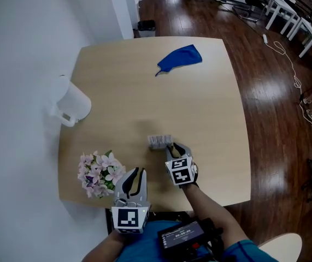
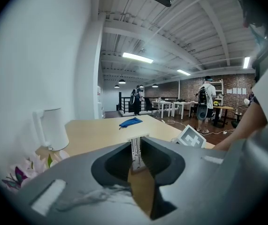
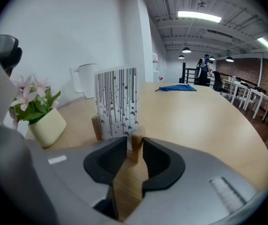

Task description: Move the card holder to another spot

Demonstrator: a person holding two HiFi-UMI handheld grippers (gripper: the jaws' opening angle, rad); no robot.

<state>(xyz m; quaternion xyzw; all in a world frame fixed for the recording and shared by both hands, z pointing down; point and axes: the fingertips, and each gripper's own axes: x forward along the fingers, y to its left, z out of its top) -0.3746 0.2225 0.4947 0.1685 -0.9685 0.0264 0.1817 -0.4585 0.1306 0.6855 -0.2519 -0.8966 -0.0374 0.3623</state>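
The card holder, a small wooden base with a striped white card upright in it, stands on the table's near middle. My right gripper sits just behind it. In the right gripper view the holder is close up, and its right wooden end lies between the jaws of my right gripper. A sliver of gap shows on the left side, so the pads do not press on it. My left gripper hovers at the front edge near the flowers. Its jaws stand slightly apart with nothing in them.
On the light wood table, a white jug stands at the left edge. A pot of pink flowers sits at the front left. A blue cloth lies at the far side. Dark wood floor surrounds the table.
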